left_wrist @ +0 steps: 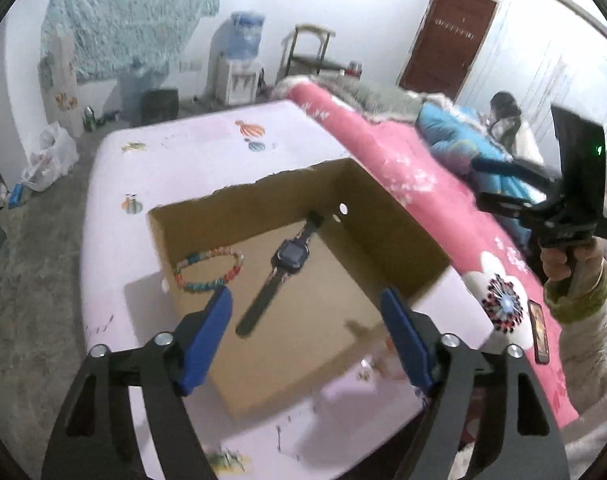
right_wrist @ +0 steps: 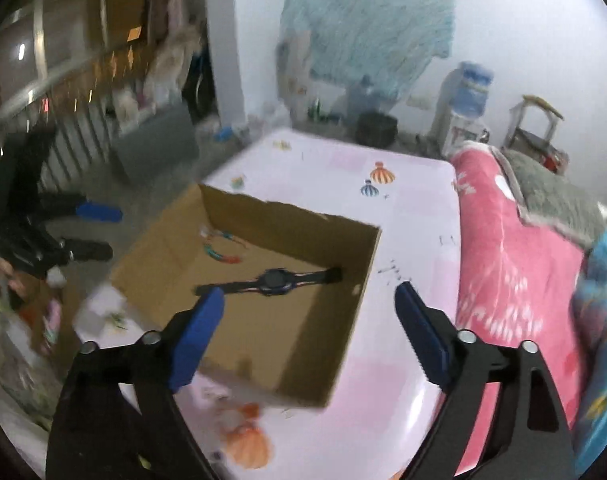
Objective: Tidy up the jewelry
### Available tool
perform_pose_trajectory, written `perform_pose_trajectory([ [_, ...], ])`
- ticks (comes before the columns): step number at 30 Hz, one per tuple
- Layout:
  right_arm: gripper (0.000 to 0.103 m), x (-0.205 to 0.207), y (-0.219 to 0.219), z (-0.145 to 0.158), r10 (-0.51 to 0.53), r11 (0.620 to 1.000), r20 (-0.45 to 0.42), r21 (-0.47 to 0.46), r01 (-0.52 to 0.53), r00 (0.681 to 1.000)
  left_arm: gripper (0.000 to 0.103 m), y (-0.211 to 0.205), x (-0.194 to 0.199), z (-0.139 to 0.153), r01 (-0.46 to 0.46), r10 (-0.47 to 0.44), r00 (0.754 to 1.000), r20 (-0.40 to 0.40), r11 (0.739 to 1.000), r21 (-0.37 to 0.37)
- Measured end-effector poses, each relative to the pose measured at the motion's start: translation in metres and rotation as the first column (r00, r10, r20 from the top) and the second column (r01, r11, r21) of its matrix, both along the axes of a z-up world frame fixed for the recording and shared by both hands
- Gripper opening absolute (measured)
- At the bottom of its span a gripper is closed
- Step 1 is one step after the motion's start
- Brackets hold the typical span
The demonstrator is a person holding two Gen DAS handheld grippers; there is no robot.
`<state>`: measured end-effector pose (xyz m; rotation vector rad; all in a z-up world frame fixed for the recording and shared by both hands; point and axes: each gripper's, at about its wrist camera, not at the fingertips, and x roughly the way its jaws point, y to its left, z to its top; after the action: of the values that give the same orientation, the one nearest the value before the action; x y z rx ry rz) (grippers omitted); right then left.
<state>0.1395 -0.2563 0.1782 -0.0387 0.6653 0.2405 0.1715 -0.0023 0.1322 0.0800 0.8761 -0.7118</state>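
An open cardboard box stands on a pale pink table. Inside lie a dark wristwatch and a colourful beaded bracelet. My left gripper is open and empty, hovering above the box's near side. In the right wrist view the box holds the watch and the bracelet. My right gripper is open and empty above the box's near right corner. The left gripper shows at the far left, the right one at the far right.
A pink quilt with a phone on it lies right of the table. A water dispenser, a chair and bags stand on the floor beyond. A person sits behind the quilt.
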Motion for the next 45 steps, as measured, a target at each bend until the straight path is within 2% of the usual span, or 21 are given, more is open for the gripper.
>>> perform_pose_trajectory([
  [3,0.091,-0.044,-0.001,-0.016,-0.038,0.997,0.038,0.070,0.035,0.999,0.086,0.021,-0.045,-0.015,-0.042,0.041,0.998,0.054,0.999,-0.001],
  [5,0.093,-0.068,0.002,-0.045,-0.103,0.989,0.036,0.108,0.099,0.994,0.087,0.025,-0.066,-0.041,-0.083,0.081,0.995,0.056,0.996,0.024],
  [6,0.093,-0.075,0.003,-0.061,-0.139,0.983,0.019,0.123,0.135,0.990,0.087,0.028,-0.072,-0.057,-0.104,0.101,0.994,0.051,0.994,0.044],
  [8,0.093,-0.082,0.011,-0.108,-0.214,0.963,-0.082,0.151,0.225,0.973,0.087,0.021,-0.080,-0.097,-0.152,0.149,0.988,0.037,0.983,0.106],
  [10,0.093,-0.083,0.020,-0.142,-0.257,0.949,-0.150,0.145,0.278,0.955,0.087,0.010,-0.084,-0.126,-0.176,0.173,0.984,0.036,0.970,0.165],
  [12,0.093,-0.081,0.028,-0.166,-0.295,0.938,-0.203,0.121,0.323,0.934,0.087,-0.001,-0.088,-0.152,-0.178,0.173,0.984,0.045,0.962,0.206],
  [13,0.093,-0.080,0.036,-0.178,-0.317,0.937,-0.215,0.080,0.340,0.924,0.087,-0.005,-0.088,-0.165,-0.177,0.173,0.984,0.039,0.957,0.228],
  [15,0.093,-0.078,0.049,-0.192,-0.345,0.936,-0.210,-0.007,0.351,0.915,0.087,-0.013,-0.086,-0.185,-0.181,0.183,0.983,0.021,0.943,0.277],
  [16,0.093,-0.077,0.057,-0.198,-0.350,0.936,-0.198,-0.052,0.347,0.916,0.089,-0.015,-0.086,-0.189,-0.178,0.180,0.984,0.018,0.944,0.277],
  [17,0.093,-0.077,0.062,-0.202,-0.353,0.936,-0.193,-0.075,0.344,0.916,0.090,-0.014,-0.087,-0.190,-0.189,0.187,0.982,0.033,0.949,0.253],
  [21,0.094,-0.073,0.071,-0.215,-0.370,0.928,-0.192,-0.124,0.351,0.909,0.098,-0.012,-0.082,-0.195,-0.210,0.207,0.978,0.038,0.944,0.254],
  [24,0.095,-0.081,0.074,-0.217,-0.383,0.921,-0.158,-0.143,0.363,0.910,0.098,-0.012,-0.085,-0.196,-0.217,0.211,0.976,0.050,0.945,0.246],
  [30,0.095,-0.081,0.075,-0.219,-0.390,0.919,-0.170,-0.129,0.372,0.905,0.099,-0.010,-0.099,-0.195,-0.267,0.252,0.963,0.095,0.938,0.219],
  [40,0.095,-0.073,0.068,-0.220,-0.408,0.912,-0.204,-0.126,0.389,0.890,0.099,-0.015,-0.090,-0.190,-0.240,0.241,0.970,0.030,0.934,0.264],
  [45,0.095,-0.075,0.067,-0.221,-0.381,0.924,-0.192,-0.117,0.364,0.905,0.099,-0.011,-0.083,-0.191,-0.206,0.211,0.977,0.010,0.939,0.276],
])
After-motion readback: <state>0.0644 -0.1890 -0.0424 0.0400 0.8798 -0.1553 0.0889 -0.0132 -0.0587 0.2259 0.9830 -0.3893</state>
